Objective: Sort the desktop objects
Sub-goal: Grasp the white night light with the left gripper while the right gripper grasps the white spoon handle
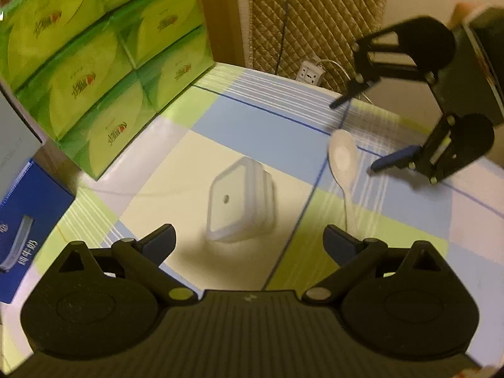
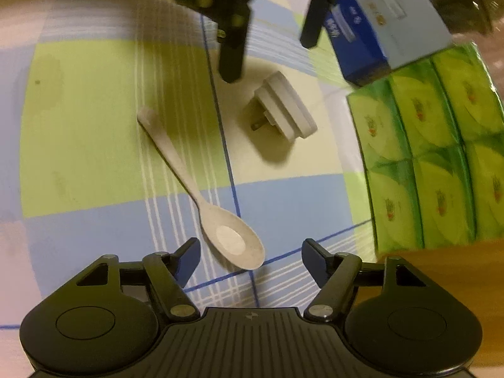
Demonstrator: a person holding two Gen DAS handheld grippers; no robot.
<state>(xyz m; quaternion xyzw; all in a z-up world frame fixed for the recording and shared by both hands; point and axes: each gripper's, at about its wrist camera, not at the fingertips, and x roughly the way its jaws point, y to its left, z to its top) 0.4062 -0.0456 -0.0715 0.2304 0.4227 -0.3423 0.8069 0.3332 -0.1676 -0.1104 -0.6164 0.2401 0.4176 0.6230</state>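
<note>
A white square plug-in device [image 1: 240,203] lies on its side on the checked tablecloth [image 1: 220,126]; the right wrist view [image 2: 283,108] shows its two prongs. A white spoon [image 1: 342,160] lies to its right, bowl up, also in the right wrist view [image 2: 201,192]. My left gripper [image 1: 249,239] is open and empty, just short of the plug device. My right gripper [image 2: 250,260] is open and empty, its jaws either side of the spoon's bowl and above it. Each gripper shows in the other's view: the right one [image 1: 356,132] and the left one [image 2: 271,56].
A stack of green tissue packs [image 1: 104,60] stands at the left, also in the right wrist view [image 2: 441,148]. A blue and white box [image 1: 28,220] sits beside it, also in the right wrist view [image 2: 378,22]. A white power strip [image 1: 310,74] lies beyond the table's far edge.
</note>
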